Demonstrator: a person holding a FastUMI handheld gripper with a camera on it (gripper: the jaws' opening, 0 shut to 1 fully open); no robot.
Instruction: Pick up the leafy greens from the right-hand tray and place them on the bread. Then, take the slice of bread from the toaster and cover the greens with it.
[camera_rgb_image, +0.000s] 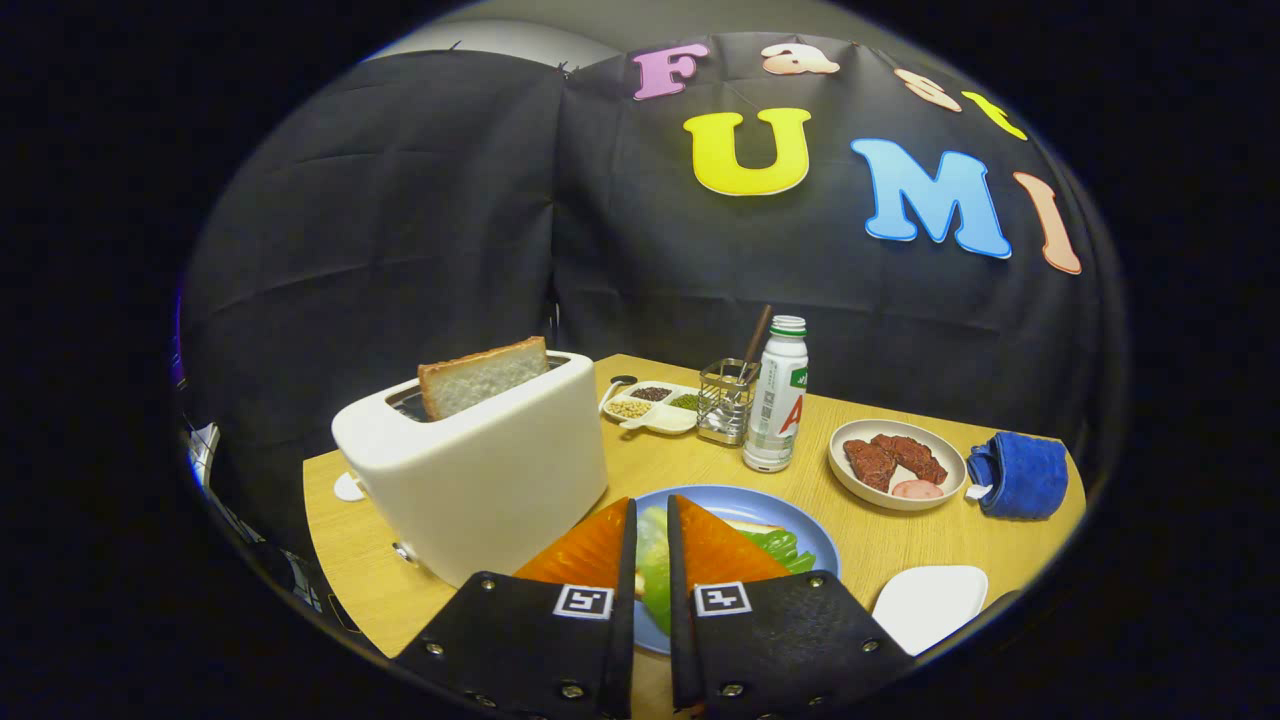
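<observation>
- The claw is seen with its two fingers drawn close together, a narrow gap left between them; leafy greens are seen in that gap, but whether both fingers press on them cannot be told.
- The greens are spread over a blue plate lying on the desk just ahead of and under the fingers; a pale edge of bread is glimpsed on the plate beyond the right finger, with greens lying beside it.
- A white toaster is stood on the desk to the left of the plate, just beside it; a slice of bread is held upright in its slot, its top raised above the body.
- Beyond the plate a white bottle with a green cap is stood upright; a wire holder with a brown utensil in it is placed just to its left, and a divided dish of seeds further left.
- To the right a round dish with brown meat pieces and a pink slice is set; a blue cloth lies beyond it, near the desk's edge.
- A white tray lies on the desk to the right of the fingers.
</observation>
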